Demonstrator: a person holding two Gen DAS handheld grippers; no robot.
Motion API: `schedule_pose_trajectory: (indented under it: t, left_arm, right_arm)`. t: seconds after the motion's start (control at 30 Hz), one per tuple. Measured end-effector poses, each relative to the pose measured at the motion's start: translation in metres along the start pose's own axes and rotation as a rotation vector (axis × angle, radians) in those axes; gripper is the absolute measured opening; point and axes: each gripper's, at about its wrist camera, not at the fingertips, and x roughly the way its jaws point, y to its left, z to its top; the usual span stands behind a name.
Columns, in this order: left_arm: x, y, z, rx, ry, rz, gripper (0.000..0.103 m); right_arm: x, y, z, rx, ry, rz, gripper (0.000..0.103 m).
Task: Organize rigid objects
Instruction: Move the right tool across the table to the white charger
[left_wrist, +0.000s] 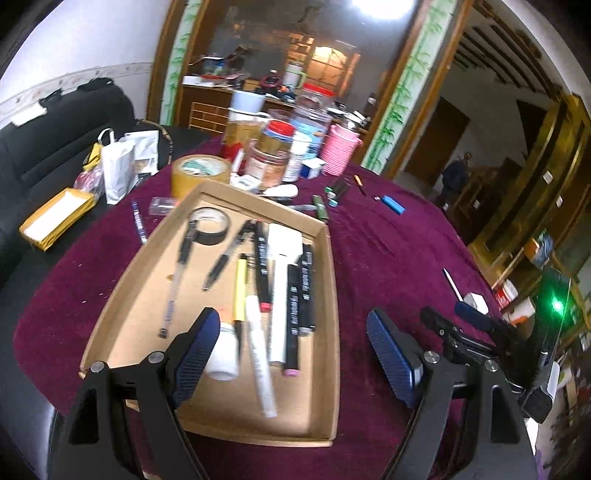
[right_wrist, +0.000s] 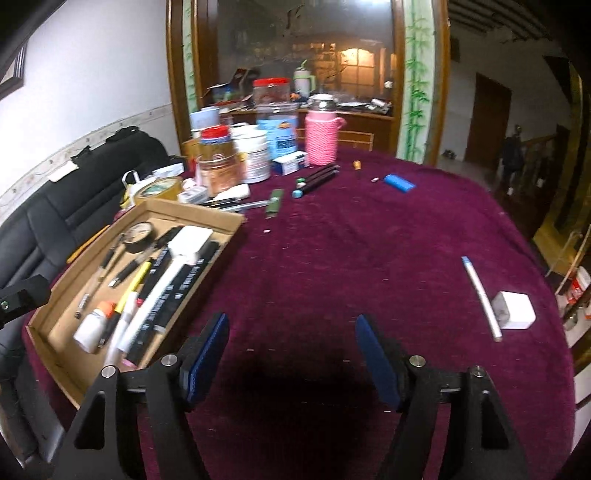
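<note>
A cardboard tray (left_wrist: 332, 332) (right_wrist: 48, 325) on the maroon tablecloth holds several pens and markers, a black tape roll (left_wrist: 210, 225), a white bottle (left_wrist: 223, 350) and a white spatula-like tool (left_wrist: 282, 258). My left gripper (left_wrist: 291, 343) is open and empty above the tray's near end. My right gripper (right_wrist: 291, 347) is open and empty over bare cloth right of the tray. Loose on the cloth lie a white pen (right_wrist: 480, 295), a white charger block (right_wrist: 515, 310), a blue lighter (right_wrist: 399, 182), dark markers (right_wrist: 317, 179) and a green stick (right_wrist: 275, 201).
Jars, a pink woven cup (right_wrist: 321, 136) and a tan tape roll (left_wrist: 199, 173) crowd the table's far side. A black sofa (right_wrist: 74, 206) with bags stands to the left. The right gripper's body (left_wrist: 480, 332) shows at the right in the left wrist view.
</note>
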Motion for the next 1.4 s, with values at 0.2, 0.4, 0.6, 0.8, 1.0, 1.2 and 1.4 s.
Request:
schedule_pose_trajectory:
  t: [0.2,0.4,0.6,0.8,1.0,1.2,1.4]
  left_arm:
    - [0.007,-0.03,-0.005,0.06,0.023,-0.01,0.081]
    - [0.014,-0.053,-0.008,0.103,0.046,-0.012,0.081]
    - [0.026,-0.072,-0.01,0.151,0.065,-0.012,0.081]
    - [0.045,-0.098,-0.012,0.217,0.093,-0.017,0.081]
    - [0.084,-0.119,-0.015,0.238,0.177,-0.055,0.081]
    - [0.132,-0.135,-0.026,0.247,0.259,-0.071,0.081]
    - [0.174,-0.143,-0.029,0.212,0.335,-0.086,0.081]
  right_arm:
    - [-0.006,-0.021,-0.006,0.011,-0.017,-0.047,0.079]
    - [-0.007,-0.039,-0.011,0.027,-0.01,-0.065,0.08]
    - [-0.004,-0.054,-0.014,0.044,-0.001,-0.08,0.08]
    - [-0.002,-0.066,-0.016,0.062,0.007,-0.097,0.083]
    - [0.001,-0.083,-0.019,0.085,0.017,-0.119,0.085]
    - [0.005,-0.106,-0.024,0.119,0.04,-0.153,0.085]
    - [0.005,-0.145,-0.022,0.171,0.059,-0.161,0.085]
